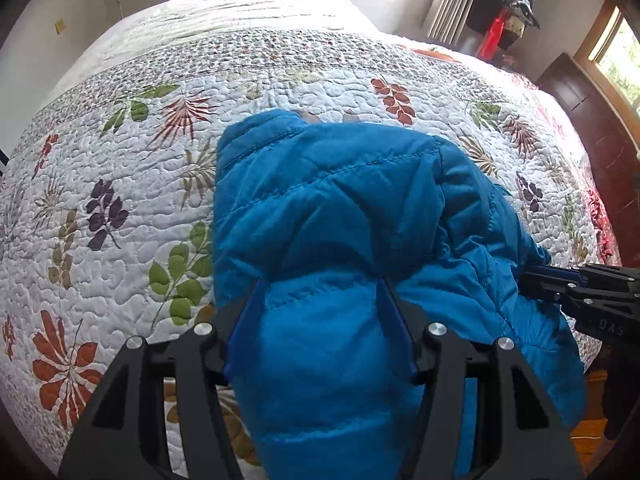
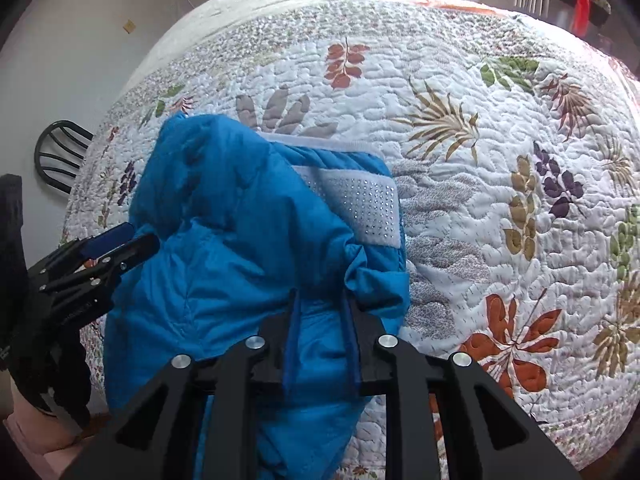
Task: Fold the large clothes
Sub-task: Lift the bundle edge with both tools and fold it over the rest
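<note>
Two close wrist views steeply down, sharing blue jacket (image 1: 340, 200) and quilted bed (image 2: 500, 160).

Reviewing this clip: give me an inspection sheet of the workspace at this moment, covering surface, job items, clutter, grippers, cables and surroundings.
Surface: bed with a white leaf-print quilt, laid flat.
Job's things: blue puffer jacket, bunched near the bed's near edge; a white studded band shows on it.
Clutter: nothing seen on the quilt besides the jacket.
Grippers: left gripper clamped on a thick fold of the jacket; right gripper closed on a thinner fold.
Cables: nothing seen.
Surroundings: black chair back beside the bed; wood-framed window; dark wooden furniture; red item hanging in the corner.
</note>
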